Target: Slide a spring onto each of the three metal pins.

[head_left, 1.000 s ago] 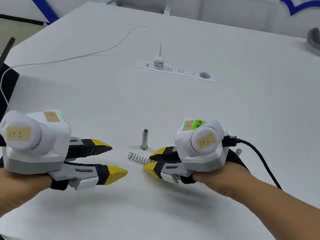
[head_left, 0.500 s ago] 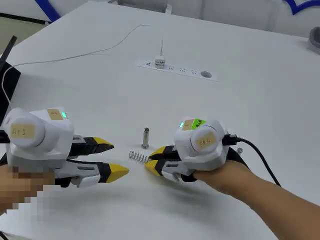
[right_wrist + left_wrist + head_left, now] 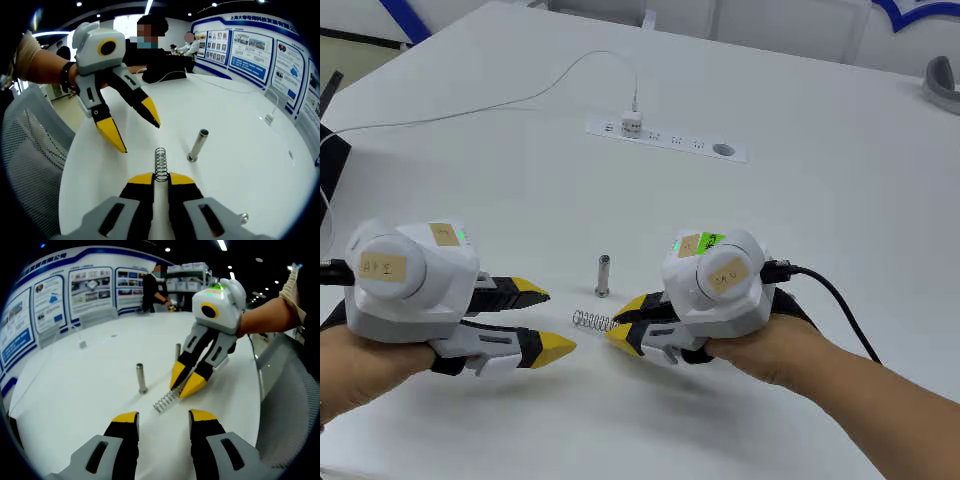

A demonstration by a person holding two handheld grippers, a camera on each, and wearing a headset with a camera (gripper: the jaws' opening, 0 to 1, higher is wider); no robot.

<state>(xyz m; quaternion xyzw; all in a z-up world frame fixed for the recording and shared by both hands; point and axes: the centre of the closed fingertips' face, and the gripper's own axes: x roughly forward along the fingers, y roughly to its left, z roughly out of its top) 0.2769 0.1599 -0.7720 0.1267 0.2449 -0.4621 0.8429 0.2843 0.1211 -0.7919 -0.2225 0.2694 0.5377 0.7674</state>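
A small coil spring lies on the white table, and my right gripper is shut on its near end. In the right gripper view the spring sticks out forward from between the yellow tips. One metal pin stands upright just beyond the spring, right of it in the right gripper view. My left gripper is open, its tips a short way left of the spring's free end and not touching it. From the left gripper view the spring, the pin and a second pin show ahead.
A white power strip with a plugged cable lies at the far middle of the table. A small metal piece sits by my right gripper. A mesh chair stands off the table's edge. People stand in the background.
The head camera has shifted a little. Both grippers, the spring and the pin keep nearly the same places relative to each other.
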